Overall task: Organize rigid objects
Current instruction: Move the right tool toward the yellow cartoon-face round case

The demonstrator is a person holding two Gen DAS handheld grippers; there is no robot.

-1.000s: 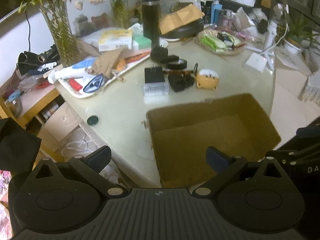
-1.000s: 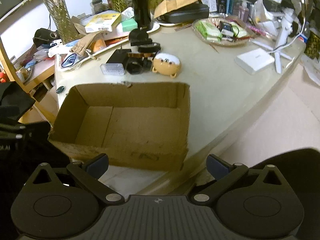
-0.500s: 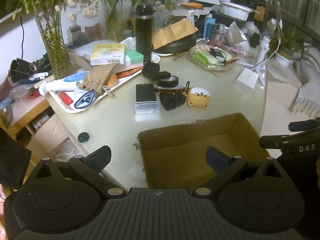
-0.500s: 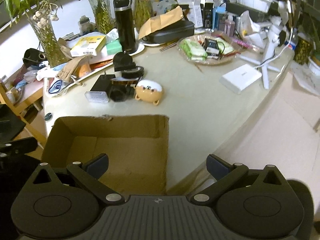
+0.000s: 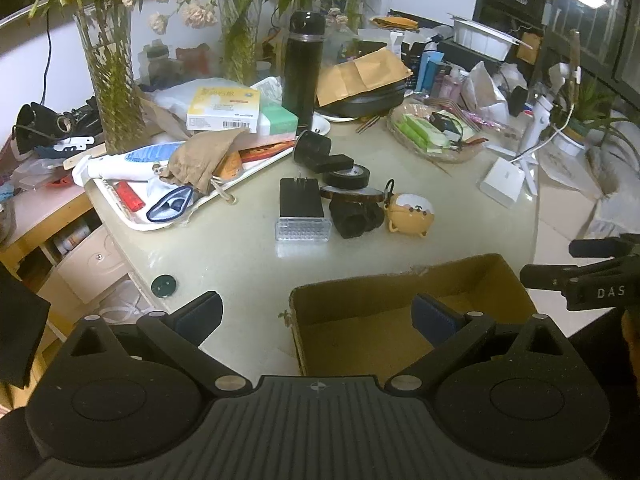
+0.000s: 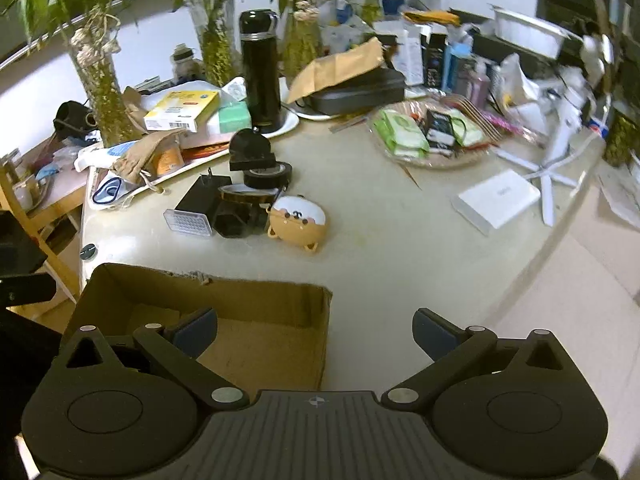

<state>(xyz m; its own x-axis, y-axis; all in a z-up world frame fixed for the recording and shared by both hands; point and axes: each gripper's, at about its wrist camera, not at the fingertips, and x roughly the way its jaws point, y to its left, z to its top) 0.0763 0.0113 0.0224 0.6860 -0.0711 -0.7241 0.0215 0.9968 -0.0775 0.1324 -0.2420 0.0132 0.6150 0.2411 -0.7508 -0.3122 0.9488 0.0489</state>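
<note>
An empty cardboard box (image 5: 380, 300) (image 6: 256, 344) sits at the near edge of a pale table (image 5: 240, 264). Beyond it lies a cluster: a black plug adapter (image 5: 301, 198) (image 6: 202, 196), a clear plastic case (image 5: 303, 231) (image 6: 187, 223), black tape rolls (image 5: 347, 176) (image 6: 267, 174), a black block (image 5: 356, 218) and a tan bear-shaped case (image 5: 410, 214) (image 6: 297, 222). My left gripper (image 5: 318, 318) hovers open over the box's left wall. My right gripper (image 6: 314, 326) is open over the box's right wall. Both hold nothing.
A white tray (image 5: 132, 222) of clutter sits at the left, with a black flask (image 5: 303, 68) (image 6: 260, 70) and plant vases (image 5: 114, 80) behind. A basket of packets (image 6: 428, 136) and a white box (image 6: 496, 198) lie on the right. A green cap (image 5: 163, 285) is near the left edge.
Both grippers have pulled back and tilted up, so the box has slid down in each view and more of the far table shows. Both stay open.
</note>
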